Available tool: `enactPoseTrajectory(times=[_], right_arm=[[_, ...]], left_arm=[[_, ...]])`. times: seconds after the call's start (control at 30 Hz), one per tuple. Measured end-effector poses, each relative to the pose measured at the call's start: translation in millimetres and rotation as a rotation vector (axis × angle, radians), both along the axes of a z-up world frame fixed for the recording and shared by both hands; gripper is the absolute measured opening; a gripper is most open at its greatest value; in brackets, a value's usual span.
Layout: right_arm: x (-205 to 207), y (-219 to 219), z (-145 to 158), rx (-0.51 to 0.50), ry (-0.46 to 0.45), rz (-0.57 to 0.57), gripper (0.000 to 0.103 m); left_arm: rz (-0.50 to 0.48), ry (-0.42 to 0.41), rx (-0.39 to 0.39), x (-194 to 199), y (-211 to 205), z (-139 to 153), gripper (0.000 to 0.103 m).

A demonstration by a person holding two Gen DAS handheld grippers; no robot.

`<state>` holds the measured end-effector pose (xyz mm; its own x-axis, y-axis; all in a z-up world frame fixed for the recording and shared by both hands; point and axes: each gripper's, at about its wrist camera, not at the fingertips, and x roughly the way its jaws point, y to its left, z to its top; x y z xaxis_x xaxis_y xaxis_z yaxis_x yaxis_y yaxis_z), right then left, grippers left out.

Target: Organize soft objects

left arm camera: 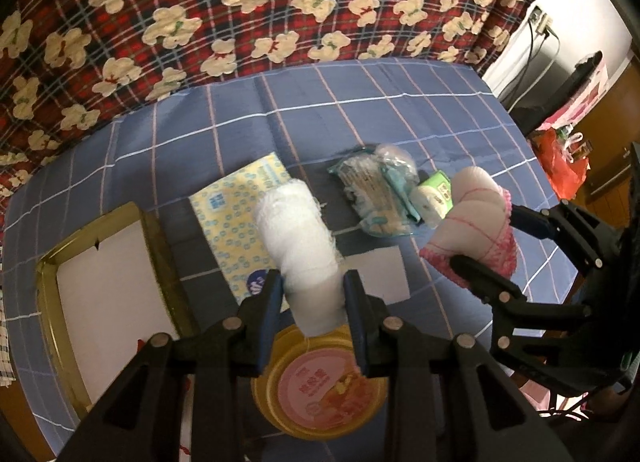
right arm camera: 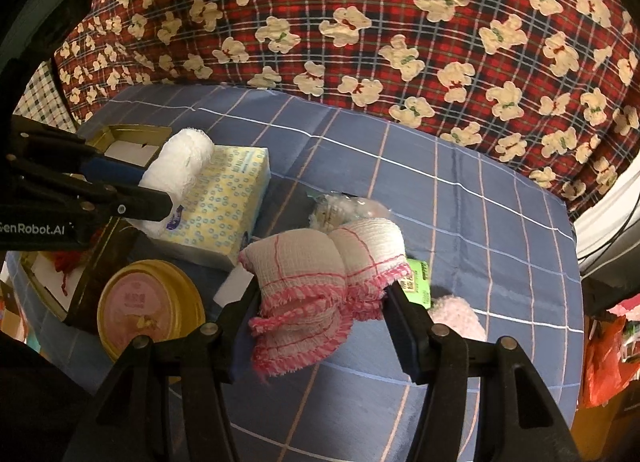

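My left gripper (left arm camera: 312,282) is shut on a rolled white gauze cloth (left arm camera: 298,230), held above the blue checked table cloth (left arm camera: 360,110). The same white roll (right arm camera: 180,162) and left gripper (right arm camera: 156,186) show at the left of the right wrist view. My right gripper (right arm camera: 322,290) is shut on a folded white cloth with pink checks and a pink frayed edge (right arm camera: 316,282). In the left wrist view that pink-edged cloth (left arm camera: 476,218) hangs in the right gripper (left arm camera: 488,238) at the right.
On the table lie a yellow tissue pack (left arm camera: 236,222), a clear bag of cotton swabs (left arm camera: 376,190), a green wipes pack (left arm camera: 436,194), a gold open tin (left arm camera: 52,274), a round gold tin with a pink lid (left arm camera: 320,394) and a pink fluffy item (right arm camera: 456,316). A red bear-print cloth (right arm camera: 400,22) hangs behind.
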<state>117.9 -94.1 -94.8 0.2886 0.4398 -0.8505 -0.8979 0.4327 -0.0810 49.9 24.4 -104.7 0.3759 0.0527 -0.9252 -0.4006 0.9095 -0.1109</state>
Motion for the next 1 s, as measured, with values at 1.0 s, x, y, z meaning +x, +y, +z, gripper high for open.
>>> enactPoseTrajectory(times=[1.0], right_arm=[[-29.0, 57.5, -6.5, -0.008, 0.007, 0.121, 0.060]], left_arm=[[0.119, -0.001, -0.016, -39.9, 50.9, -0.7, 0.030]])
